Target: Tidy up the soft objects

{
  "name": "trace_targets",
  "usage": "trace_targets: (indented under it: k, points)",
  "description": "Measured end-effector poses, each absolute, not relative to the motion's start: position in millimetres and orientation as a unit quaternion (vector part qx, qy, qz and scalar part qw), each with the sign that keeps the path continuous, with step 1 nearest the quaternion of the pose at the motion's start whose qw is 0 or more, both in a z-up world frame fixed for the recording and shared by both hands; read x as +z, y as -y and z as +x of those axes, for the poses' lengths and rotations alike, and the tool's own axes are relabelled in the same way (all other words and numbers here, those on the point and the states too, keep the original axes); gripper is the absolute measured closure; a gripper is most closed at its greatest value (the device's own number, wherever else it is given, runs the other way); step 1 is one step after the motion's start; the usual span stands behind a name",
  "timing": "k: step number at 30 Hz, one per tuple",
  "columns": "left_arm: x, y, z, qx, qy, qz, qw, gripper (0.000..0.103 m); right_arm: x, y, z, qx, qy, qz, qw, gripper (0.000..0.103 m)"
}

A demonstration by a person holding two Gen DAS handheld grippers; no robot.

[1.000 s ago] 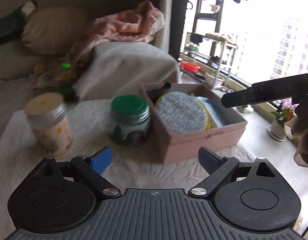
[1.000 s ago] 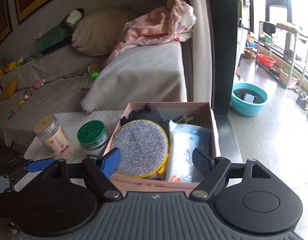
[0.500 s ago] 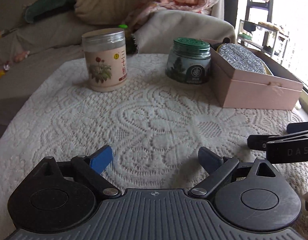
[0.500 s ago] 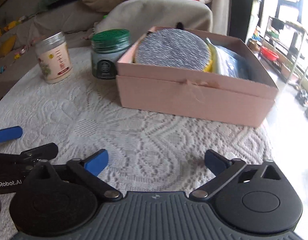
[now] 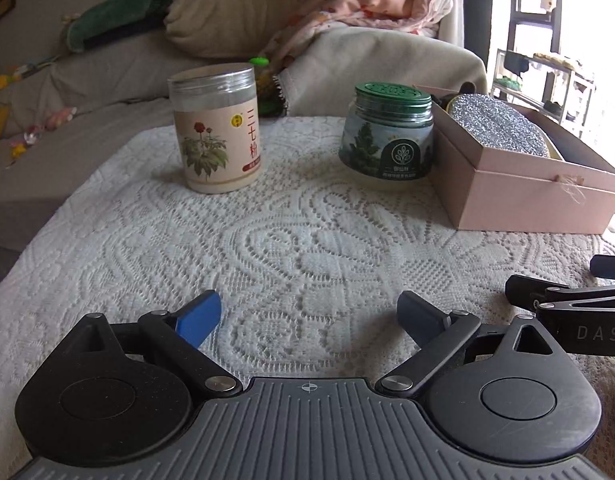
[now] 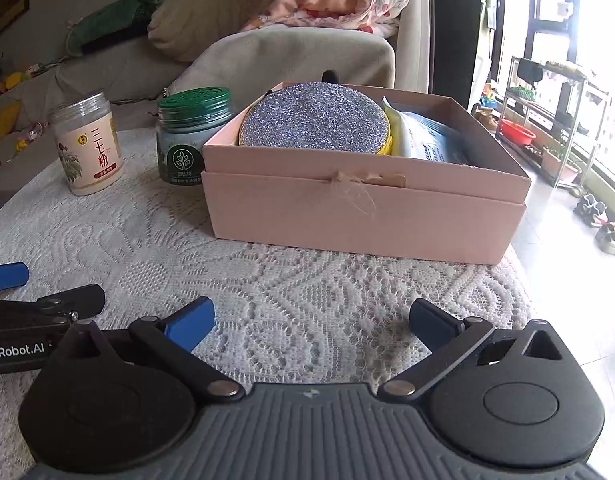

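A pink cardboard box (image 6: 363, 212) stands on the white lace tablecloth (image 6: 291, 280). In it lie a round glittery silver pad (image 6: 313, 119) with a yellow rim and a blue-white soft packet (image 6: 429, 142); the box also shows in the left wrist view (image 5: 519, 196). My left gripper (image 5: 309, 316) is open and empty, low over the cloth near its front. My right gripper (image 6: 311, 320) is open and empty, in front of the box. Each gripper's fingers show at the edge of the other's view.
A white jar with a flower label (image 5: 217, 128) and a green-lidded jar (image 5: 389, 132) stand left of the box. Behind the table is a sofa with a beige pillow (image 5: 231, 16), a pink cloth (image 5: 371, 0) and a green plush toy (image 5: 123, 12). Floor drops off right of the table.
Both grippers have come down from above the box to low over the cloth at the table's front. Both stay open and empty.
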State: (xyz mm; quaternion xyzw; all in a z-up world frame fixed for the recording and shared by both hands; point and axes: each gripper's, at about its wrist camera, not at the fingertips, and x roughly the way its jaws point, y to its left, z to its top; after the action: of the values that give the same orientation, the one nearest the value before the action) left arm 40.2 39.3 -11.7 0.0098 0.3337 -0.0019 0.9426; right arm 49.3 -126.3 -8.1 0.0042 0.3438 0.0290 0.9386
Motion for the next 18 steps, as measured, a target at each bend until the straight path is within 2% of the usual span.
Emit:
trace_targets:
  k: [18]
  points:
    - [-12.1, -39.4, 40.6, -0.002, -0.334, 0.009, 0.943, 0.004, -9.1, 126.3, 50.7, 0.031, -0.344, 0.006, 0.939, 0.0]
